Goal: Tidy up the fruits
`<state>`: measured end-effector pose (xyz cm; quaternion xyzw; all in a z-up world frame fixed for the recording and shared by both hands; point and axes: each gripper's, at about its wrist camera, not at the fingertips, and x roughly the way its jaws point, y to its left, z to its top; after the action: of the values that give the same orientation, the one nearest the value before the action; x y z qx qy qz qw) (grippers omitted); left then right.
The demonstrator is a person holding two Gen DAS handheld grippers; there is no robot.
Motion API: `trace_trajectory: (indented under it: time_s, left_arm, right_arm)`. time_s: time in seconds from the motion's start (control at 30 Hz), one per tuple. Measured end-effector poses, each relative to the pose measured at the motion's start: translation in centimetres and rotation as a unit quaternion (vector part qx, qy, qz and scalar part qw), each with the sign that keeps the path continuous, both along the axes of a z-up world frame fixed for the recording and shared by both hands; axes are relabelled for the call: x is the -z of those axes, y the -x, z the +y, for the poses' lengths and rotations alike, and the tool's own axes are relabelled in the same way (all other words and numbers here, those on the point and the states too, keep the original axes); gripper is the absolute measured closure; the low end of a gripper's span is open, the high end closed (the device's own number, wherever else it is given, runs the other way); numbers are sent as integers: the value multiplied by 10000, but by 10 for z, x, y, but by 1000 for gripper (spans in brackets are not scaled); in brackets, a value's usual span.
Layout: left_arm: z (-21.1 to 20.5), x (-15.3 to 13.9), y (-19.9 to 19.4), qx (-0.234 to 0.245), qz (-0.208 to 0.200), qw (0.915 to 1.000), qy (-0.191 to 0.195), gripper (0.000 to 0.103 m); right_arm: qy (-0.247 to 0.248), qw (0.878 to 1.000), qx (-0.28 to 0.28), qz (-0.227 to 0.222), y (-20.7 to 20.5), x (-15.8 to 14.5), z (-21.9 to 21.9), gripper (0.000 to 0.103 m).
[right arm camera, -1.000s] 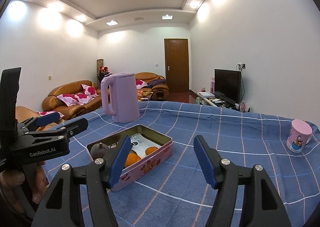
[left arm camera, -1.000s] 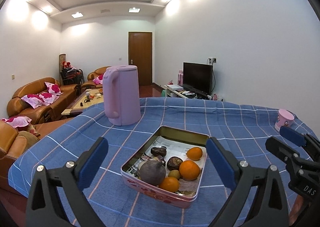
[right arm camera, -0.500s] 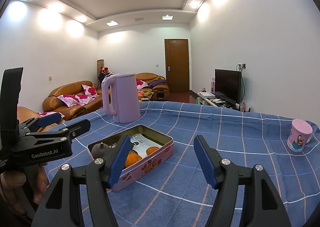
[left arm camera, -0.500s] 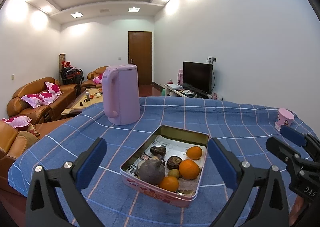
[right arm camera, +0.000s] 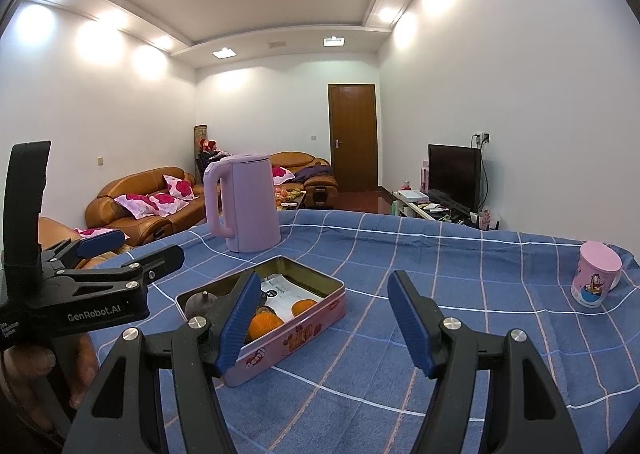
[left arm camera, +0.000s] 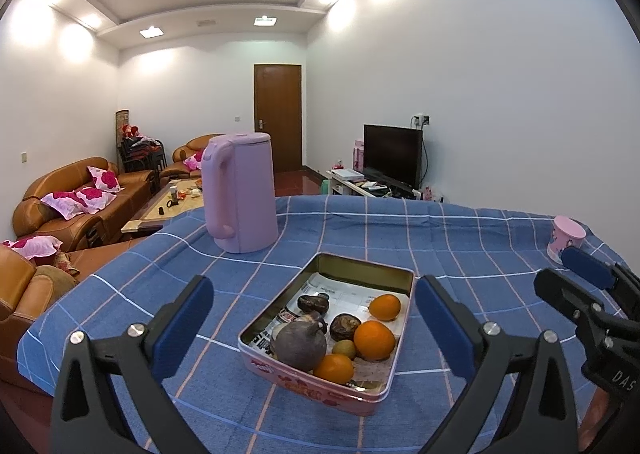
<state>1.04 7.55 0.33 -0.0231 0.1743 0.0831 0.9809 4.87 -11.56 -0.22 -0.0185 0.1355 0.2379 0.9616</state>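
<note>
A pink tin box (left arm camera: 384, 396) stands on the blue checked tablecloth. It holds three oranges (left arm camera: 374, 339), a large dark purple fruit (left arm camera: 298, 344), two small dark fruits (left arm camera: 313, 303) and a small green fruit (left arm camera: 344, 348). My left gripper (left arm camera: 312, 326) is open and empty, above the tin's near end. My right gripper (right arm camera: 322, 320) is open and empty, to the right of the tin (right arm camera: 304, 328). The right gripper also shows in the left wrist view (left arm camera: 576, 286), and the left gripper shows in the right wrist view (right arm camera: 120, 254).
A tall lilac kettle (left arm camera: 240, 194) stands behind the tin. A pink cup (right arm camera: 596, 276) stands at the table's far right edge. Brown sofas (left arm camera: 72, 206) and a coffee table lie beyond the left edge. A TV (left arm camera: 394, 156) stands against the far wall.
The left gripper has drawn back and risen slightly, so the tin sits a little farther ahead. The right gripper has hardly moved. Both stay open.
</note>
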Motion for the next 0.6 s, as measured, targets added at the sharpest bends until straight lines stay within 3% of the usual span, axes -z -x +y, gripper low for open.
trace_trajectory:
  time_s: [0.33,0.6]
  left_arm:
    - [-3,-10,6,-19,-155,9999,-16,0]
    - [-3,-8,0,-29,-35,10000,-14,0]
  right_arm:
    - [-8,10000,31,-71,6,-4,-4,35]
    - [3,10000,10,-55,7,-5,-5,35]
